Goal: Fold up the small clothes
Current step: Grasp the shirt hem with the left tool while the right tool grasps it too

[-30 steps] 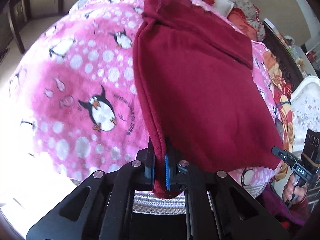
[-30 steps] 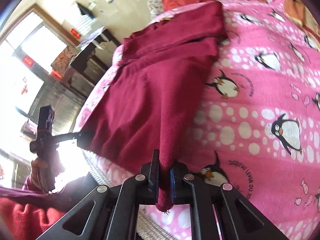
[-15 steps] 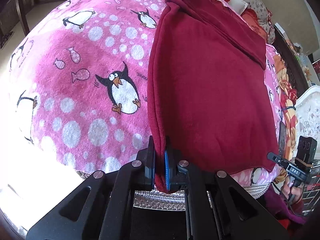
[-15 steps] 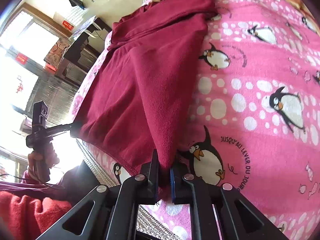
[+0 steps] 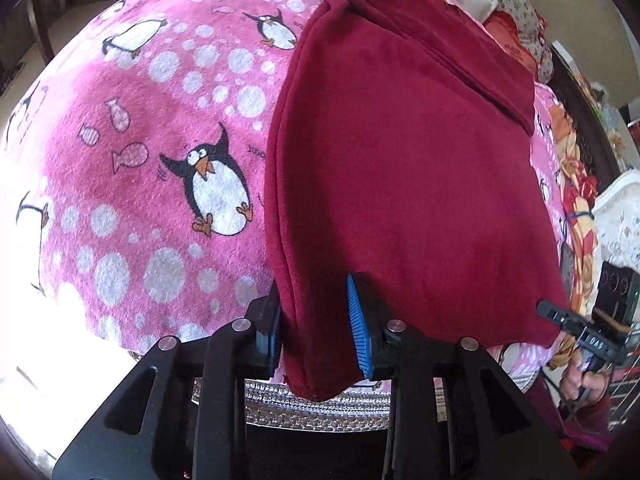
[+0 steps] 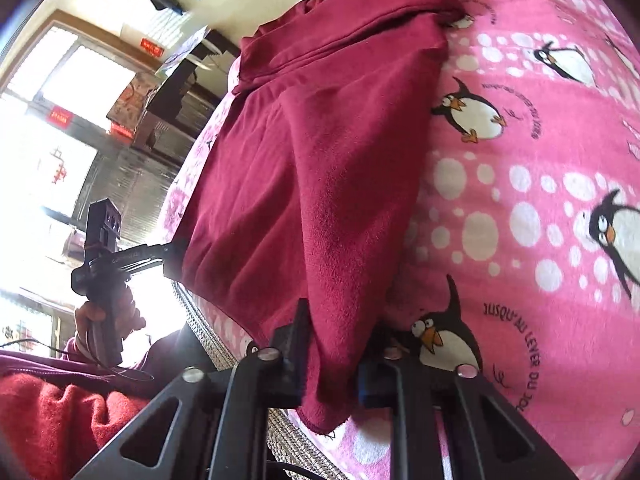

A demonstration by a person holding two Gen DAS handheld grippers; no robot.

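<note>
Both tools letting go of the maroon garment's near corners
Left tool [image 5: 316,324] and right tool [image 6: 332,356] are opening around the maroon garment [image 5: 400,168]; corners overhanging the bed [image 5: 132,168] edge may slip off, spoiling the fold

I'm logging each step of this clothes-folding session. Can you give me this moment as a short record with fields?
surface: pink penguin blanket
garment: dark red garment, spread flat on the blanket, near corners hanging over the bed edge
left gripper: jaws opening, garment's corner between the pads
right gripper: jaws opening, the other near corner between the pads
fold state: far part already doubled over
</note>
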